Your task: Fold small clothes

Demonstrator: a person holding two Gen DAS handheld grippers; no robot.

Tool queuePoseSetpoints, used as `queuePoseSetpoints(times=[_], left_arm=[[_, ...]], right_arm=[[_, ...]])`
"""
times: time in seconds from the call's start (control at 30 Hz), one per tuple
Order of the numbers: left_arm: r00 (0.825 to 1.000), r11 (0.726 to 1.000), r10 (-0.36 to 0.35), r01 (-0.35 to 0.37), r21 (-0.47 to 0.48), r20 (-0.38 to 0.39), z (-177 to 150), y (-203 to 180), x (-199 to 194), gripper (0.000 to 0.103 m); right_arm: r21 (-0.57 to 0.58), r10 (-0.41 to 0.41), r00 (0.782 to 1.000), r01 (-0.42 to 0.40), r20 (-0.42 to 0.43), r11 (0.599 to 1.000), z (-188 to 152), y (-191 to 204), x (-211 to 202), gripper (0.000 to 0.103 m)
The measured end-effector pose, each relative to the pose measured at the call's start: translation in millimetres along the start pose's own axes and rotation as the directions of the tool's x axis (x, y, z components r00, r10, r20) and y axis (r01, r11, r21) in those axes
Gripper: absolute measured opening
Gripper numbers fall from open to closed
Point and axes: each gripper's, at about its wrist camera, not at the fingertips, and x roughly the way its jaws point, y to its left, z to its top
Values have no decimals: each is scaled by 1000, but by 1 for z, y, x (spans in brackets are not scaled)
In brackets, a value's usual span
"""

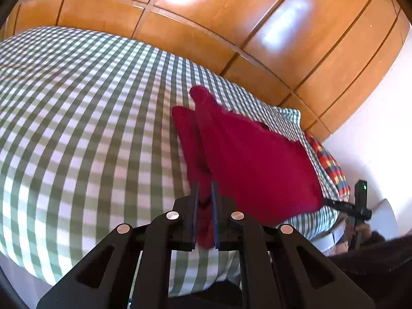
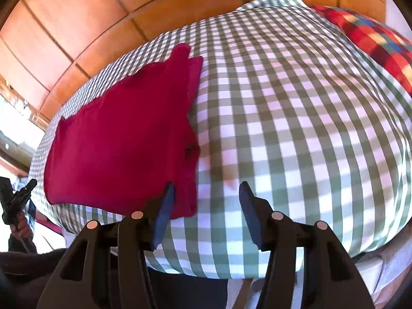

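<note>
A small dark red garment (image 1: 247,159) lies on the green and white checked bed cover (image 1: 77,118). My left gripper (image 1: 205,193) is shut on the near edge of the garment, with red cloth pinched between its fingers. In the right wrist view the same red garment (image 2: 123,141) lies flat on the cover (image 2: 296,128), partly folded over itself. My right gripper (image 2: 206,200) is open and empty, just above the cover at the garment's near right corner. Its left finger (image 2: 164,211) is beside the cloth edge.
A wooden panelled wardrobe (image 1: 231,15) stands behind the bed. A red, blue and yellow checked pillow (image 2: 373,41) lies at the bed's far right; it also shows in the left wrist view (image 1: 332,164). The other gripper (image 1: 360,203) shows at the bed's edge.
</note>
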Motion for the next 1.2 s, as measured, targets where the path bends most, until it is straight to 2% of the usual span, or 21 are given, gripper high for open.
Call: queuePoseSetpoints(times=[0.07,0.13,0.17,0.2,0.27,0.33,0.4,0.43,0.47,0.5,0.53,0.57,0.67,0.77,0.87,0.93,0.97,1.0,1.07,1.13,1.2], left_arm=[[1000,1000,-16,16,13,-11,4,-8,13,6],[999,998,-20,22,51,-37,2,-24,31,6],[998,997,-7,11,71,-56,1,-30,41,6],[997,997,14,-8,82,-74,-1,-33,49,6],[985,990,102,-86,115,-137,-5,-34,73,6],[985,991,102,-88,99,-141,-5,-32,78,6],[990,994,83,-74,77,-118,1,-30,72,6],[994,997,65,-60,57,-92,6,-27,65,11],[996,998,47,-44,34,-75,12,-24,62,26],[997,999,39,-39,15,-65,15,-21,60,36],[998,999,48,-49,-10,-48,22,-17,59,51],[997,998,65,-66,-24,-34,28,-16,59,52],[996,995,87,-88,-44,-15,46,-12,68,52],[995,994,104,-104,-46,6,64,-10,77,52],[994,993,109,-109,-41,1,80,-9,92,52],[994,994,108,-109,-31,-16,90,-9,106,52],[994,994,109,-110,-22,-27,93,-9,112,52],[992,993,120,-121,-11,-45,96,-9,121,50],[991,994,113,-113,1,-70,101,-10,131,20],[989,989,141,-139,42,-48,104,-14,134,9],[988,987,155,-154,32,-8,106,-14,129,9]], right_arm=[[-4,20,1000,-20,-7,1000,-3,4,3,46],[-45,13,1000,-14,-25,999,-6,13,9,30],[-79,-14,999,11,-34,997,-7,19,12,10],[-110,-44,998,40,-39,993,-8,23,15,10],[-114,-46,998,40,-52,993,-7,22,18,10],[-117,-41,997,33,-70,993,-4,20,18,15],[-93,-22,998,16,-56,996,2,16,9,59],[-63,13,1000,-14,-25,998,10,12,1,61],[-50,19,1000,-19,-1,999,16,10,-4,61],[-41,20,999,-19,26,999,26,9,-7,64],[-34,20,999,-19,45,999,34,10,-7,65],[-24,19,998,-18,63,1000,45,11,-5,66],[-34,-10,995,13,102,999,74,25,12,65],[-42,-61,990,66,130,997,108,39,38,48],[-36,-92,988,97,121,995,135,48,65,44],[-52,-132,986,139,105,989,145,53,81,32],[-70,-147,985,154,94,986,149,55,87,15],[-81,-154,984,161,93,984,149,56,89,7],[-116,-186,974,201,127,973,150,66,85,7],[-122,-184,964,210,193,970,151,71,68,6],[-105,-187,952,217,241,971,155,68,58,6]])
